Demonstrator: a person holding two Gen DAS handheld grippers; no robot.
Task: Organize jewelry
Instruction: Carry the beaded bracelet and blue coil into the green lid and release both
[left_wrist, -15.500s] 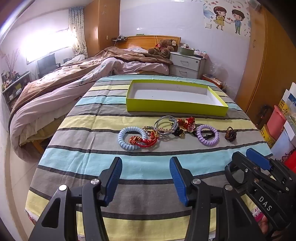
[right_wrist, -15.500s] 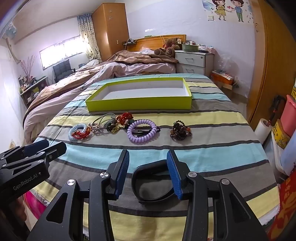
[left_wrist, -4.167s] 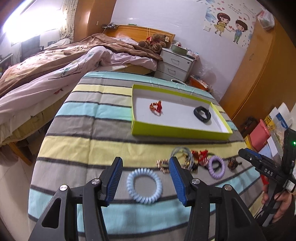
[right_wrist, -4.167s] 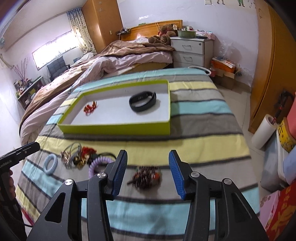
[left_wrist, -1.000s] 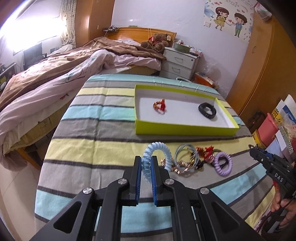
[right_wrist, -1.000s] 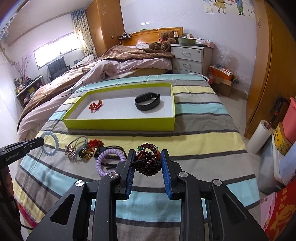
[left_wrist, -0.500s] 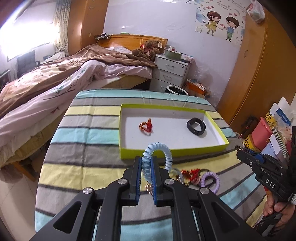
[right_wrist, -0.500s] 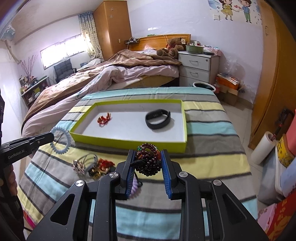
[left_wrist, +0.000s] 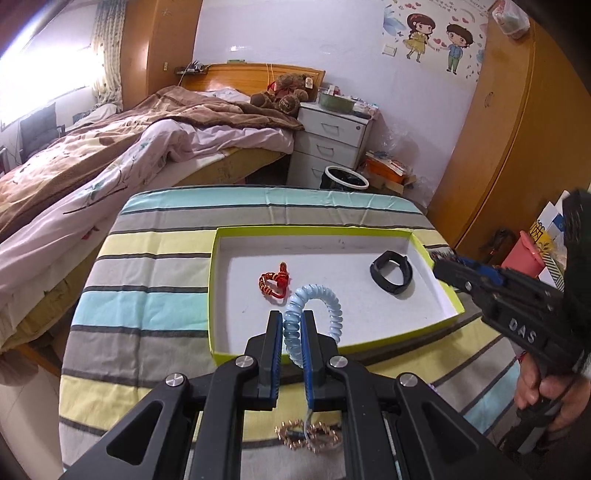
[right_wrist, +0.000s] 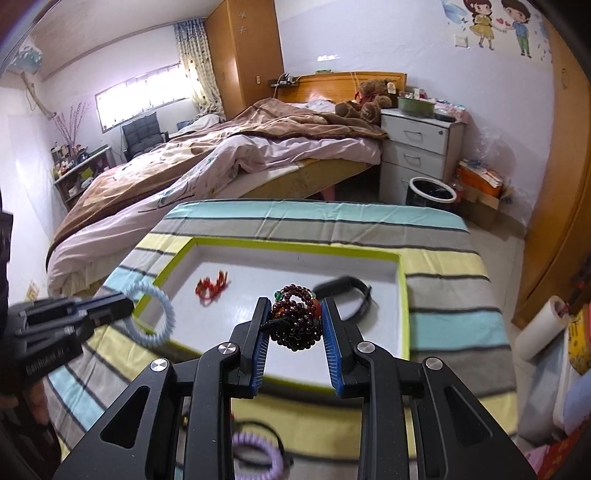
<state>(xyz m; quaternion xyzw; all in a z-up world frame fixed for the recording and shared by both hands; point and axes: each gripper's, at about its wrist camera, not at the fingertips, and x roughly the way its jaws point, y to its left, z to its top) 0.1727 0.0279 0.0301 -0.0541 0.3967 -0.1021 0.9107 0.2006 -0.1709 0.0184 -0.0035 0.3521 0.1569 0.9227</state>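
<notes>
left gripper (left_wrist: 291, 334) pinches the blue coil band (left_wrist: 314, 295), right gripper (right_wrist: 294, 325) the bead bracelet (right_wrist: 295, 319); released early, either could miss the tray (left_wrist: 369, 345).

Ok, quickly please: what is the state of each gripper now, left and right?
Left gripper: closed on the light blue spiral hair tie.
Right gripper: closed on the dark red bead bracelet.

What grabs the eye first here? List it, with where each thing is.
The left gripper pinches a pale blue coil bracelet over the near edge of the lime-green tray. The right gripper clamps a dark red bead bracelet above that tray. Inside lie a red knotted bracelet on the left and a black band on the right.
</notes>
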